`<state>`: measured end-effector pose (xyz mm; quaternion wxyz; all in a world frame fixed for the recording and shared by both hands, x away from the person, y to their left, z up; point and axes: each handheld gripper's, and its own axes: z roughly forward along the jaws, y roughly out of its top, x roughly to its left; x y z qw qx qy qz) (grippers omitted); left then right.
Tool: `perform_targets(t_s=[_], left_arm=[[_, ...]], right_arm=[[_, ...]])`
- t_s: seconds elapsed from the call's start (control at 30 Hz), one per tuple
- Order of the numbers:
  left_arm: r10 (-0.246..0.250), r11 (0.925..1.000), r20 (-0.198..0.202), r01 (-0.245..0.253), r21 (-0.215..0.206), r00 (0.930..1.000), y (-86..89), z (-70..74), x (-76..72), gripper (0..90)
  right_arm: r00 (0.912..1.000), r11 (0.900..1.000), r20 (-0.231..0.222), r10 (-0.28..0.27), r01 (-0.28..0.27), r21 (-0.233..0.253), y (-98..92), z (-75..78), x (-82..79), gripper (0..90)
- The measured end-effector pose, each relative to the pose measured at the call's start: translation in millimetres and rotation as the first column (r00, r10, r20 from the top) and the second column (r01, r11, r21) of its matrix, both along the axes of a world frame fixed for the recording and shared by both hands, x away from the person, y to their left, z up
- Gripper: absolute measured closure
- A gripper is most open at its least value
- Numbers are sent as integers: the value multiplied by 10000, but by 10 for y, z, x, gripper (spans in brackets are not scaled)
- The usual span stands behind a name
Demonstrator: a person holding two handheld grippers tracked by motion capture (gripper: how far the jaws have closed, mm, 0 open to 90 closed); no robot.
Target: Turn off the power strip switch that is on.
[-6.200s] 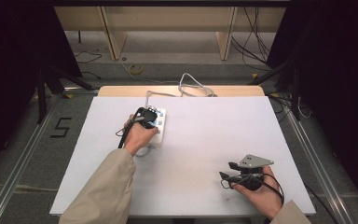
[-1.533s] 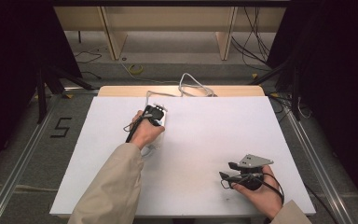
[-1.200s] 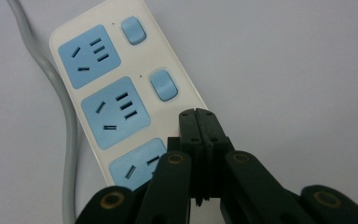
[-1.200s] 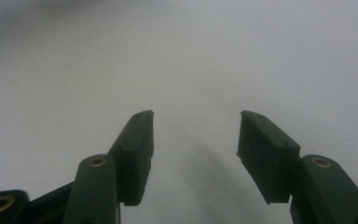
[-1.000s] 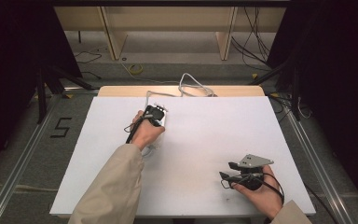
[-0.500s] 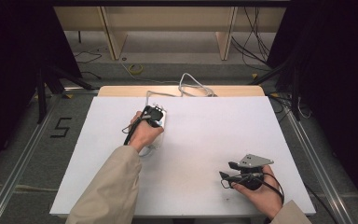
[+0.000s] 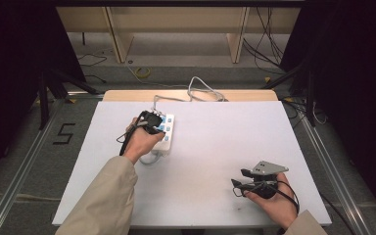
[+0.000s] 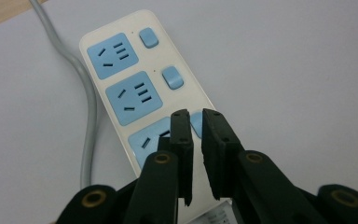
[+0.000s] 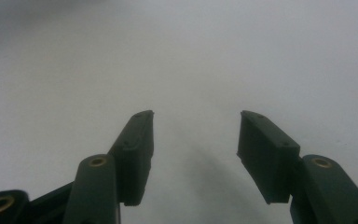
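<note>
Three blue sockets, each with a blue switch beside it, line the white power strip point(image 8: 144, 88) lying near the tabletop's point(image 7: 225, 137) far-left corner, its grey cord point(image 8: 89, 100) running off toward the far edge. Left tongs point(image 8: 193, 119) sit right over the nearest switch point(image 8: 196, 122), jaws nearly pressed together, pinching nothing. Right tongs point(image 9: 195, 126) rest near the near-right corner, jaws spread wide over bare white surface.

Bare table point(image 7: 215, 147) beside power strip point(image 7: 165, 132)
</note>
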<state>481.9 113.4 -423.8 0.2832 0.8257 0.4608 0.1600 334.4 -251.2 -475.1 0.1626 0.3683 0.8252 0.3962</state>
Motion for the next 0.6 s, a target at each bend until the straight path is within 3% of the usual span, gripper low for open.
perform_targets(t_s=[0.1,0.2,0.4,0.6], left_arm=[[-129,9981,-113,122,-606,9999,89,8,-53,758],[-237,9905,-9,234,-1357,9997,176,11,-117,688],[-605,9859,188,627,-1550,9980,278,-12,-277,526],[-763,9879,527,827,-1313,9957,347,-70,-429,380]], right_arm=[[10000,10000,2,-3,3,-6,-1,3,-2,462],[10000,10000,10,-20,20,-2,-8,-1,2,463],[10000,10000,0,-23,23,-15,-5,0,2,463],[10000,10000,5,-34,34,-15,-8,0,3,463]])
